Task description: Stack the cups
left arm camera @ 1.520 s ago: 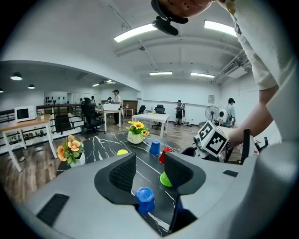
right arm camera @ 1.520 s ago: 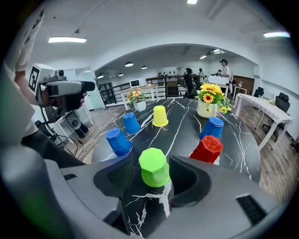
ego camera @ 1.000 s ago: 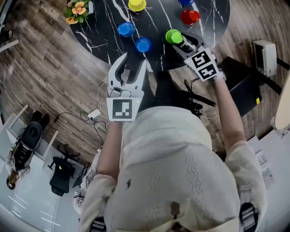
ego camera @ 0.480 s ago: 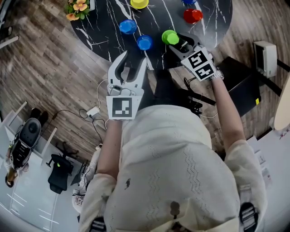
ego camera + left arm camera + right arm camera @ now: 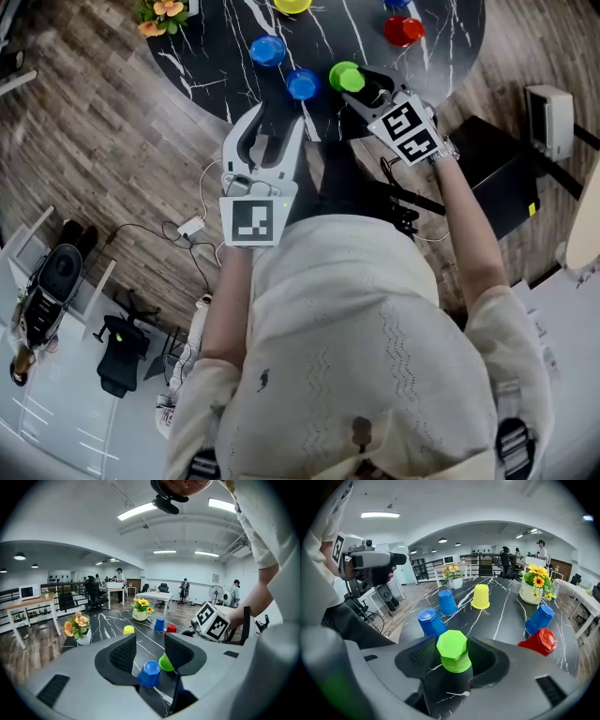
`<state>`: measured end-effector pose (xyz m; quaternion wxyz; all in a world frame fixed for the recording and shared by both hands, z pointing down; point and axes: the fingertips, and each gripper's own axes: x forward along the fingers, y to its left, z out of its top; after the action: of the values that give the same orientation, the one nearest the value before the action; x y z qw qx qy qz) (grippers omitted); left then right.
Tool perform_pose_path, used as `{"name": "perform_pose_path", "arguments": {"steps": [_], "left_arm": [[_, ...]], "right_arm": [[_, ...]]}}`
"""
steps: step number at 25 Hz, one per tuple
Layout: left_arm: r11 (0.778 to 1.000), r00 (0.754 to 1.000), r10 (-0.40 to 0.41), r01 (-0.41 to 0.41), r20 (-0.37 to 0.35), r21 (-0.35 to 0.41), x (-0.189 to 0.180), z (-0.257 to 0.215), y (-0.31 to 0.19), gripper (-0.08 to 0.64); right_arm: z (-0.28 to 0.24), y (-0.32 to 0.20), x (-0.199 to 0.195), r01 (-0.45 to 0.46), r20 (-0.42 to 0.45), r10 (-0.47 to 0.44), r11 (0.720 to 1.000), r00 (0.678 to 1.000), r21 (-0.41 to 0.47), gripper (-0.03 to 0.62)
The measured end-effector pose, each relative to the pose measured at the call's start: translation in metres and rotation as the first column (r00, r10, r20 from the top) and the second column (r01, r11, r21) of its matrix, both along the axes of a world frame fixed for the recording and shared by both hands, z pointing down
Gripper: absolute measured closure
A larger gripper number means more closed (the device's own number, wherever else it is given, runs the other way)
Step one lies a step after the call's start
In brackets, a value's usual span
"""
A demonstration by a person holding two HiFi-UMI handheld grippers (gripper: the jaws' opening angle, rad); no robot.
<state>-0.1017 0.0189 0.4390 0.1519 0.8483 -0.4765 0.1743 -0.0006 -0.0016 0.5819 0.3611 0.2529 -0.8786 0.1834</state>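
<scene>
A round black table (image 5: 216, 56) with white marble veins is set on a wood-plank floor (image 5: 84, 141) in an open office lit by ceiling strip lights (image 5: 140, 510). Desks, chairs and distant people are seen behind. The green cup (image 5: 452, 656), upside down near the table's front edge, is clasped between the wide-set jaws of the right gripper (image 5: 354, 82). The left gripper (image 5: 277, 117) is held with its jaws apart and empty, and the nearest blue cup (image 5: 302, 82) is seen just ahead of it. The second blue cup (image 5: 447, 602), third blue cup (image 5: 540, 619), yellow cup (image 5: 480, 596) and red cup (image 5: 541, 642) are placed separately, all inverted. A pot of sunflowers (image 5: 529, 595) and a pot of orange flowers (image 5: 454, 583) are kept toward the far rim.
</scene>
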Motion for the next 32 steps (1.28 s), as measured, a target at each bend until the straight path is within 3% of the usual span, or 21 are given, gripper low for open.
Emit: {"name": "perform_pose_path", "arguments": {"steps": [21, 32], "left_arm": [[0.999, 0.999, -0.049, 0.049, -0.009, 0.011, -0.013, -0.002, 0.003, 0.359], [1.0, 1.0, 0.005, -0.005, -0.011, 0.017, 0.016, -0.003, -0.005, 0.359]], "right_arm": [[-0.006, -0.001, -0.03, 0.082, 0.032, -0.082, 0.997, 0.996, 0.007, 0.35], [-0.027, -0.015, 0.005, 0.003, 0.059, -0.005, 1.0, 0.998, 0.031, 0.334]]}}
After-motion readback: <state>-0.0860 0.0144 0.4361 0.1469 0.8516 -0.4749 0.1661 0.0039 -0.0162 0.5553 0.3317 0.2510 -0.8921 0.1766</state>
